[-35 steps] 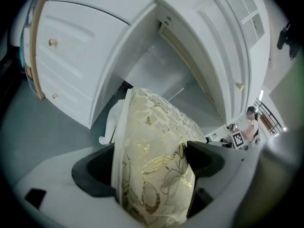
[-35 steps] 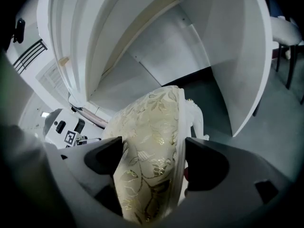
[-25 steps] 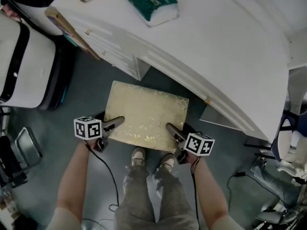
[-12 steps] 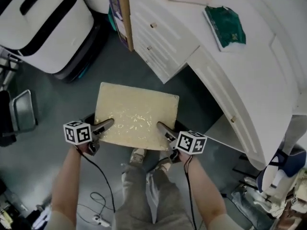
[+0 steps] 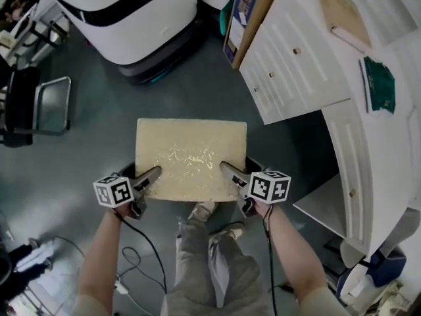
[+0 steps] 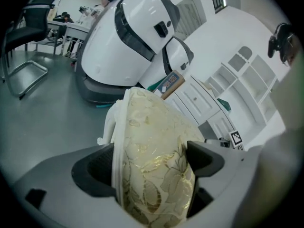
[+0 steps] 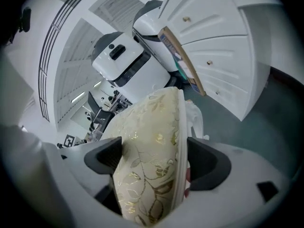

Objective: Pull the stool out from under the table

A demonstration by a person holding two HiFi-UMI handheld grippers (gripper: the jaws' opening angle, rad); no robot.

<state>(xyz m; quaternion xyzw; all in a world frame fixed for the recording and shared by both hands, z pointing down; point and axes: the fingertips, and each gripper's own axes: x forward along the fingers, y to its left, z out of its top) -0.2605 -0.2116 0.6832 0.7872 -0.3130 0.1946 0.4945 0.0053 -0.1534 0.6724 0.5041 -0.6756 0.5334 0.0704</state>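
Observation:
The stool (image 5: 190,158) has a cream cushion with gold leaf print on a white frame. In the head view it stands out on the grey floor, away from the white table (image 5: 368,143). My left gripper (image 5: 150,176) is shut on the cushion's near left edge, my right gripper (image 5: 230,174) on its near right edge. In the left gripper view the stool seat (image 6: 154,158) fills the gap between the jaws of the left gripper (image 6: 151,161). The right gripper view shows the stool seat (image 7: 149,165) clamped the same way in the right gripper (image 7: 152,160).
A large white and black machine (image 5: 125,12) stands ahead. A cardboard box (image 5: 247,15) leans by the white drawer unit (image 5: 296,64). A black chair (image 5: 29,104) is at the left. Cables (image 5: 128,268) lie on the floor by the person's legs (image 5: 204,268).
The stool has come out from under the table and swung leftward over the floor with both grippers still on it. The table now lies far to the right.

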